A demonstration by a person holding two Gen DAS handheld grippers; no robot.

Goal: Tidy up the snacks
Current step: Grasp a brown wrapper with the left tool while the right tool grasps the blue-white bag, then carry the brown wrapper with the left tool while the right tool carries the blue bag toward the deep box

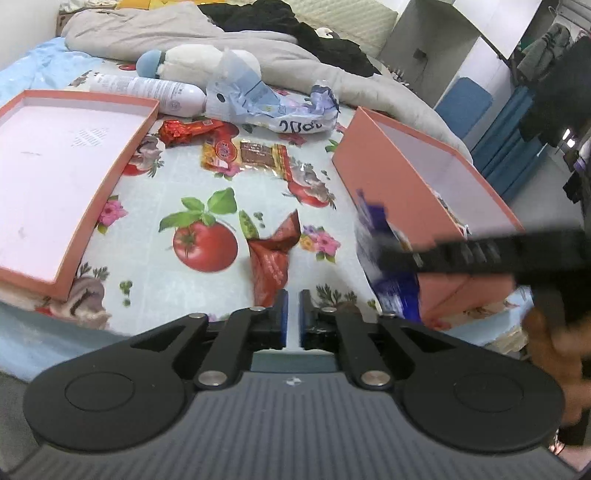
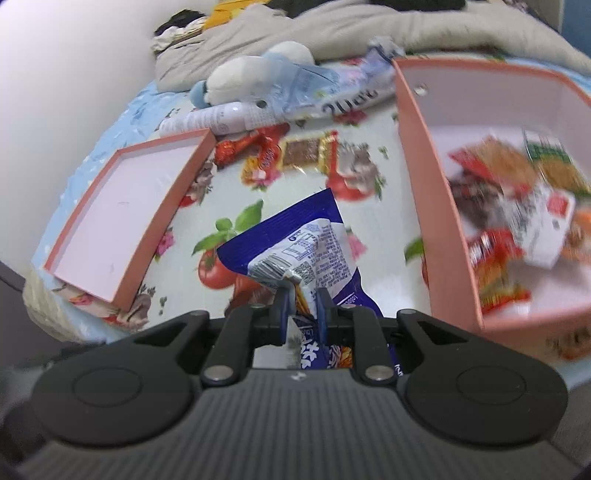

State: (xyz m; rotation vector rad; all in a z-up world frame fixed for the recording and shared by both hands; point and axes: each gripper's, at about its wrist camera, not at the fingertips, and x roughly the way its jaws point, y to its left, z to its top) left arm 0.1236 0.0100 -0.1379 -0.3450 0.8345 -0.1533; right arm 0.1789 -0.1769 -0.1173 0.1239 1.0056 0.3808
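My right gripper (image 2: 302, 291) is shut on a blue and white snack packet (image 2: 295, 240), held above the tomato-print cloth just left of the pink box (image 2: 424, 184). Several snack packets (image 2: 517, 206) lie inside that box. In the left wrist view the same blue packet (image 1: 384, 258) shows blurred beside the box wall (image 1: 388, 177). My left gripper (image 1: 294, 295) hangs low over the cloth with a narrow gap and nothing between its pads. A crumpled dark red wrapper (image 1: 273, 258) lies just ahead of its left finger. Farther back lie a brown snack packet (image 1: 255, 153) and a shiny red wrapper (image 1: 184, 131).
A shallow pink lid (image 1: 122, 155) lies on the left of the bed. Behind the snacks are a white bottle (image 1: 155, 92), a plush toy (image 1: 192, 59), a crumpled plastic bag (image 1: 266, 103) and a grey blanket (image 1: 147, 33). A hand (image 1: 554, 354) shows at right.
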